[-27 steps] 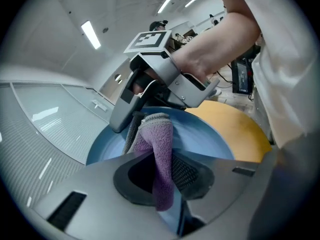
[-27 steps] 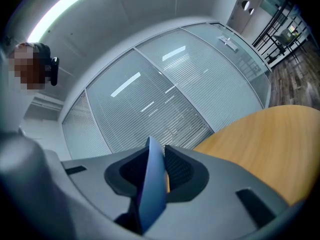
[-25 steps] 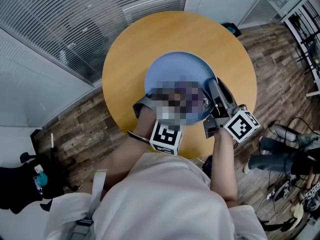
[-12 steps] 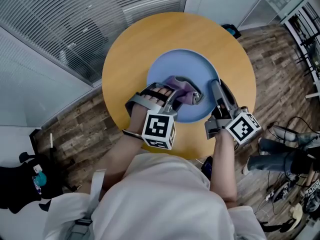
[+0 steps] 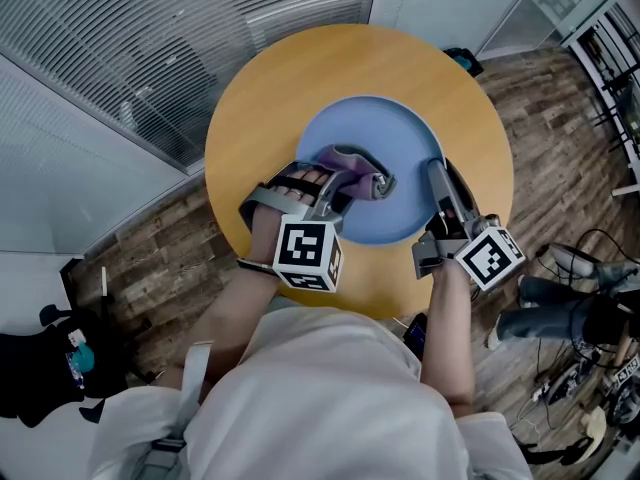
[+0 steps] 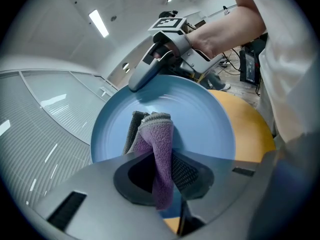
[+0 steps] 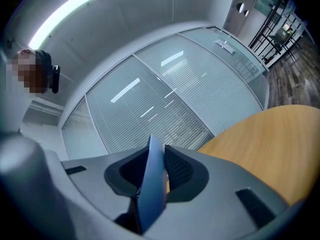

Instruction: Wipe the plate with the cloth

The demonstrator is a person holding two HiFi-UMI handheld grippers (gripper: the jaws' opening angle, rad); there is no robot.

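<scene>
head view
- counts: one plate (image 5: 395,133), one cloth (image 5: 350,171), one table (image 5: 270,88), two grippers, two marker cubes
- plate: round, light blue, smooth, lying on the table near the person's edge
- cloth: purple, knobbly knit, bunched up, on the plate's near-left part
- left gripper (image 5: 376,182): grey, jaws clamped on the cloth, cloth pressed onto the plate
- right gripper (image 5: 438,173): grey, jaws shut on the plate's right rim
- left marker cube (image 5: 305,254): white, black square pattern
- right marker cube (image 5: 490,256): same kind of pattern
- table: round, yellow-orange, smooth top
- floor (image 5: 565,98): dark wood planks
- glass wall (image 5: 150,38): horizontal blinds behind it

left gripper view
- counts: one cloth, one plate, both grippers in view
- left gripper (image 6: 162,170): jaws closed tight on the cloth (image 6: 159,149)
- cloth: purple looped weave with a grey edge, folded, top end against the plate (image 6: 205,119)
- plate: blue, glossy, shallow raised rim
- right gripper (image 6: 139,84): at the plate's far rim, one marker cube (image 6: 167,23) on it
- table (image 6: 252,129): orange, showing right of the plate

right gripper view
- counts: one plate edge, one table
- right gripper (image 7: 155,176): jaws clamped on the plate (image 7: 152,181), seen edge-on as a thin blue blade
- jaw pads: dark, ribbed texture
- table (image 7: 270,134): orange curved edge at right
- glass wall (image 7: 165,99): curved, slatted blinds
</scene>
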